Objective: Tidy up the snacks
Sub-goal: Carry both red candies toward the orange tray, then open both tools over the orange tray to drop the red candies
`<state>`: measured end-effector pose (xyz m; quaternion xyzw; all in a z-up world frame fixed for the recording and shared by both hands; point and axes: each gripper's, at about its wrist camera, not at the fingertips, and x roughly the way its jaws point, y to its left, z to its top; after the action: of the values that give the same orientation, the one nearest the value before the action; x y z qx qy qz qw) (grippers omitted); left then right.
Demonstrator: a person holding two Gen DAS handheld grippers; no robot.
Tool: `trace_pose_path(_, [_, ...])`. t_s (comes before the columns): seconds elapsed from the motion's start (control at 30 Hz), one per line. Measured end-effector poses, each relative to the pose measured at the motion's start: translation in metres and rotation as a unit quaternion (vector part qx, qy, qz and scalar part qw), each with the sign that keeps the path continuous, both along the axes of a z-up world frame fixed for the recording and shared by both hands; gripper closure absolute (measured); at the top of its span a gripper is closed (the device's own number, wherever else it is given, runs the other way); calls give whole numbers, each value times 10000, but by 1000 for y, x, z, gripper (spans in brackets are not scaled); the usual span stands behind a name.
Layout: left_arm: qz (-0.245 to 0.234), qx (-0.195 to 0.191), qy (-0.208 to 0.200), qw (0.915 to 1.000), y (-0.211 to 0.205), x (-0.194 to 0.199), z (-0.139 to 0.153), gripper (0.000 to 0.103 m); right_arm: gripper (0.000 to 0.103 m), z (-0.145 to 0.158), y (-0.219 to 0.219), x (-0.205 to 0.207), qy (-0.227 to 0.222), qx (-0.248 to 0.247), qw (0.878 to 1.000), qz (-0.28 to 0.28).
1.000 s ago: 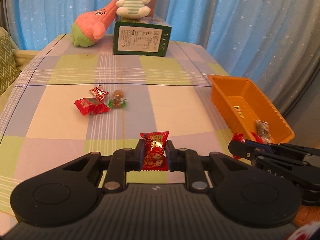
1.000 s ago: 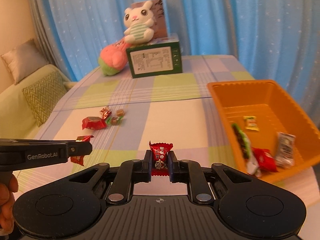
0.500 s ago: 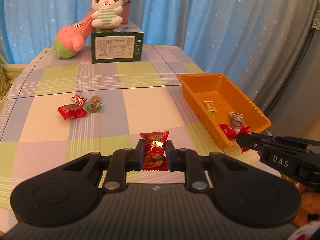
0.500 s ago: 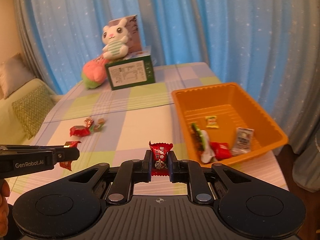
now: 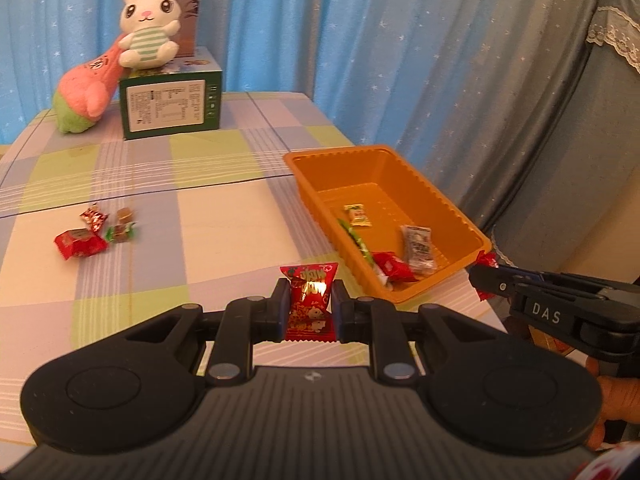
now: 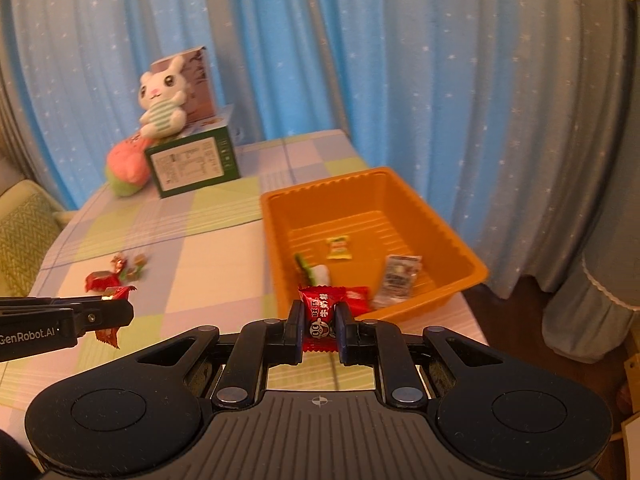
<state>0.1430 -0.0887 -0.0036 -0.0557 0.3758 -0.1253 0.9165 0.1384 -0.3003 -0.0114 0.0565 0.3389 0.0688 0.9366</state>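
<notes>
My left gripper (image 5: 309,305) is shut on a red snack packet (image 5: 309,296), held above the table just left of the orange tray's near corner. My right gripper (image 6: 318,324) is shut on a red candy (image 6: 321,312), hanging in front of the near end of the orange tray (image 6: 452,236). The same tray (image 5: 436,196) holds several wrapped snacks. In the left wrist view the right gripper (image 5: 486,280) comes in from the right with its candy at the tip. In the right wrist view the left gripper (image 6: 116,312) comes in from the left. Several loose candies (image 5: 94,230) lie on the checked tablecloth.
A green box (image 5: 172,106) with a white bunny plush (image 5: 150,36) on top and a pink plush (image 5: 86,94) beside it stand at the table's far end. Blue curtains hang behind. A green cushion (image 6: 24,236) lies left of the table. The table's right edge runs beside the tray.
Both grippers have swung to the right and risen a little, each still holding its snack. The orange tray now sits closer to the middle of both views.
</notes>
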Motion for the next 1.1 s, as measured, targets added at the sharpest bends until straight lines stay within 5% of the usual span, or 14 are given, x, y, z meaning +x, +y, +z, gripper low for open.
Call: trace_pose_path(1.1, [-701, -9, 181, 9974, -84, 86, -20, 84, 87, -18, -57, 67, 214, -91, 9994, -245])
